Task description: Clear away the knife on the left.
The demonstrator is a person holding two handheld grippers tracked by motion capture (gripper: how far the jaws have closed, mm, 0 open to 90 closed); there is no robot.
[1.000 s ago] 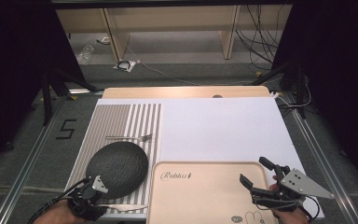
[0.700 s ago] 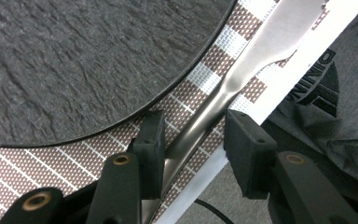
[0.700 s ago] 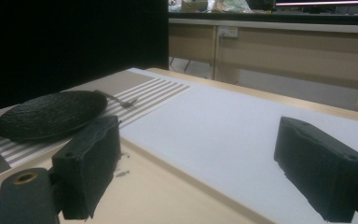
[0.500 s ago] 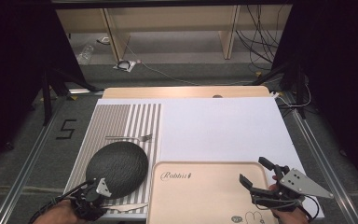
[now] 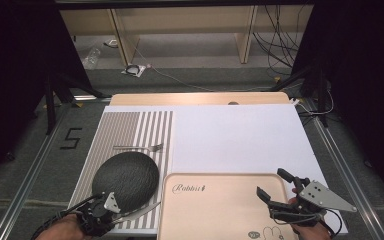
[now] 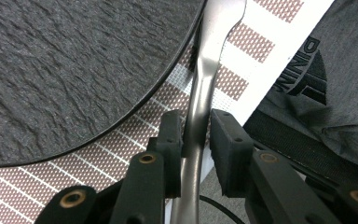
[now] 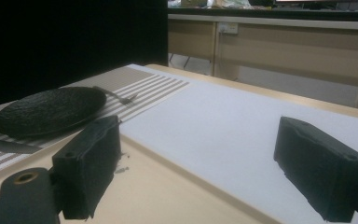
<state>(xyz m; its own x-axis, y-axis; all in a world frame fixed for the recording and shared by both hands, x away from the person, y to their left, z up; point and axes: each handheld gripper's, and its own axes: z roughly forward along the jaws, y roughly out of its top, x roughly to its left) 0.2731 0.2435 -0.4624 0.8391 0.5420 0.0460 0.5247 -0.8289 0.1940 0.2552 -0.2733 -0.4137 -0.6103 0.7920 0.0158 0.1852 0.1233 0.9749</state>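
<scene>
A metal knife (image 5: 139, 210) lies on the striped placemat (image 5: 130, 130), just below the round black plate (image 5: 126, 177). My left gripper (image 5: 110, 214) is at the mat's near edge. Its jaws have just been closing. In the left gripper view the knife's handle (image 6: 200, 88) runs between the two pads (image 6: 172, 135) and both touch it, beside the plate's rim (image 6: 74, 70). My right gripper (image 5: 271, 182) hovers open over the right end of the beige tray (image 5: 220, 210); nothing is between its jaws (image 7: 205, 163).
A fork (image 5: 140, 148) lies on the placemat beyond the plate. A white sheet (image 5: 230, 135) covers the table's middle and right. Dark floor with cables lies beyond the table's far edge.
The left gripper's jaws have narrowed around the knife handle. Both hands stay where they were, and the plate, fork and tray have not moved.
</scene>
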